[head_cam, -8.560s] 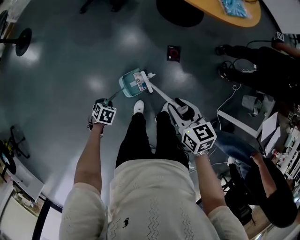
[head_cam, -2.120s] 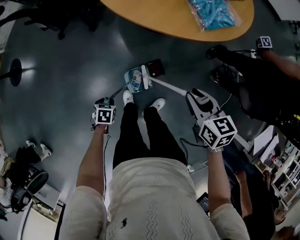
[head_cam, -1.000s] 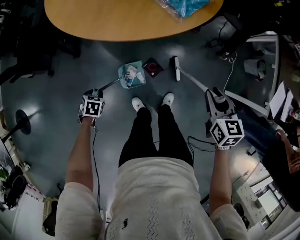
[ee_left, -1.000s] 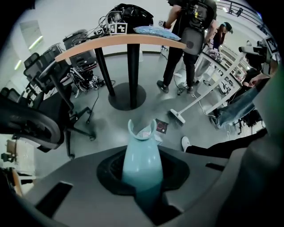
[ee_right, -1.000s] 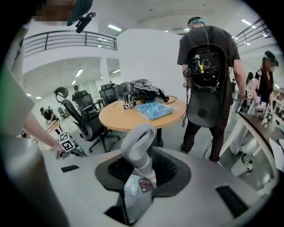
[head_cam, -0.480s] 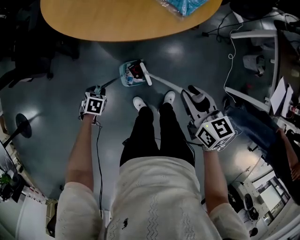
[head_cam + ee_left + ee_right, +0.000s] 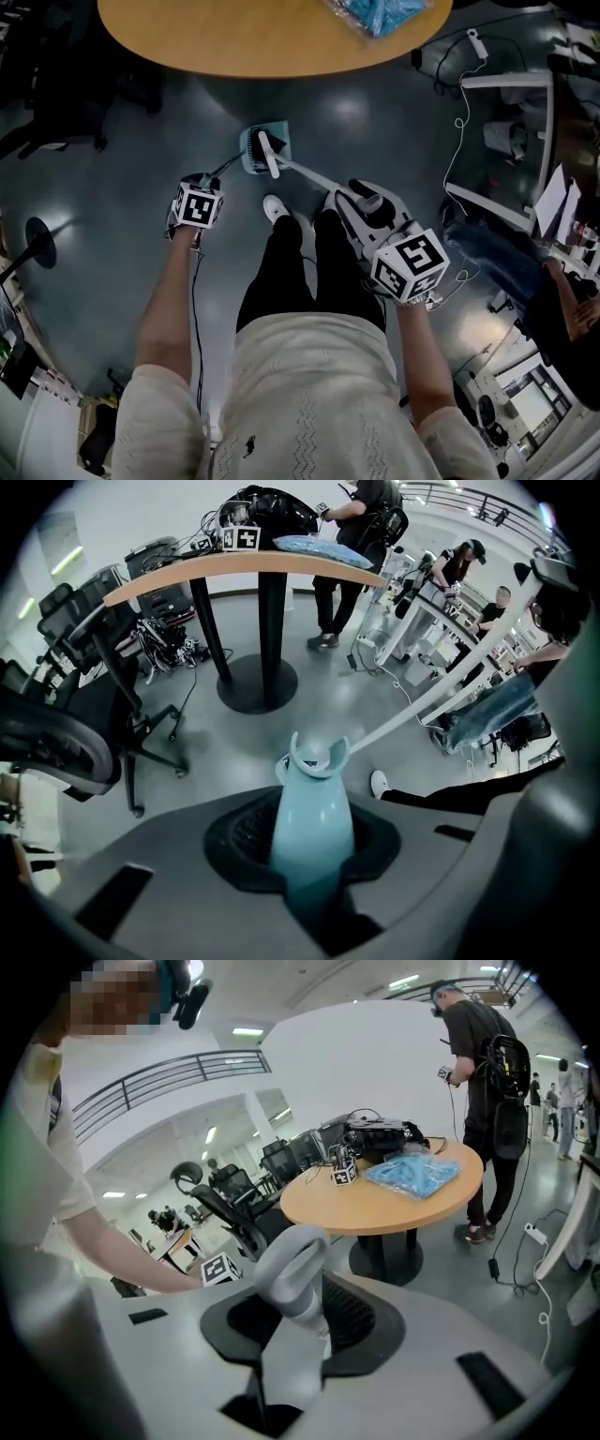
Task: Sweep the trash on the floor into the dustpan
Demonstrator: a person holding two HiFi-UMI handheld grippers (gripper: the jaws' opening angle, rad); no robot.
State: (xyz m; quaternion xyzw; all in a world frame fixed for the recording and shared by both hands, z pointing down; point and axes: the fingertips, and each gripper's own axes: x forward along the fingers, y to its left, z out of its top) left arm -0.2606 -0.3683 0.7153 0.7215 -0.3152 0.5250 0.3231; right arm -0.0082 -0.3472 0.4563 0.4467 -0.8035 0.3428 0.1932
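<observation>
left gripper clamps the dustpan handle, right gripper the broom; brush lies over the pan, sweep likely ending. next: lift broom clear.

From the head view, the broom head is covering much of the dustpan, and any trash inside is looking too small and dark to tell. The top edge is cutting off the desk and the blue bag. In the left gripper view, the dustpan handle is hiding the pan itself. In the right gripper view, the broom handle is being hidden below the jaws.
</observation>
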